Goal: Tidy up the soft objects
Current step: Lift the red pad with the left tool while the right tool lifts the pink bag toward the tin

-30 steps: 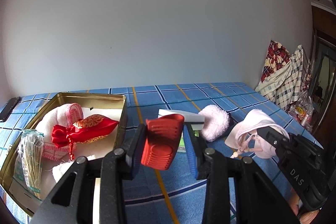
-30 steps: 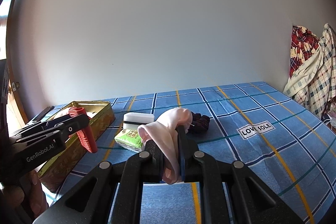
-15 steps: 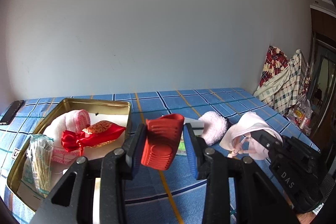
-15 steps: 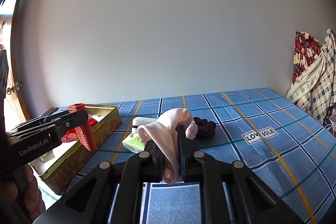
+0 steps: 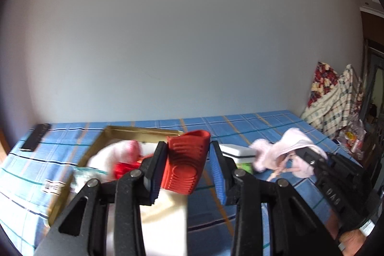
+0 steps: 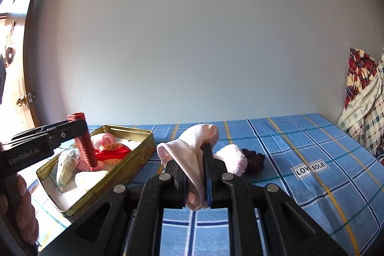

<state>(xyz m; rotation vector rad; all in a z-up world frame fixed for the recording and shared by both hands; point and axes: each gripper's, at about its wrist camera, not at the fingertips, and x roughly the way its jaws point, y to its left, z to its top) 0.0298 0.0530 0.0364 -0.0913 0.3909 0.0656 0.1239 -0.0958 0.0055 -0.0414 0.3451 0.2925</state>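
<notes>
The right gripper [image 6: 195,174] pinches a pale pink cloth [image 6: 192,150] above the bed [image 6: 300,148] (blue plaid sheet), while the left gripper [image 5: 187,172] hangs open, empty, over the gold tin [image 6: 134,162].

A bed [image 6: 300,148] in blue plaid sheeting carries a gold tin [image 6: 134,164] toward its left edge, a pink fluffy puff [image 6: 234,160] touching a dark scrunchie [image 6: 254,160] mid-bed, and a phone [image 5: 36,140] at the far-left corner.
</notes>
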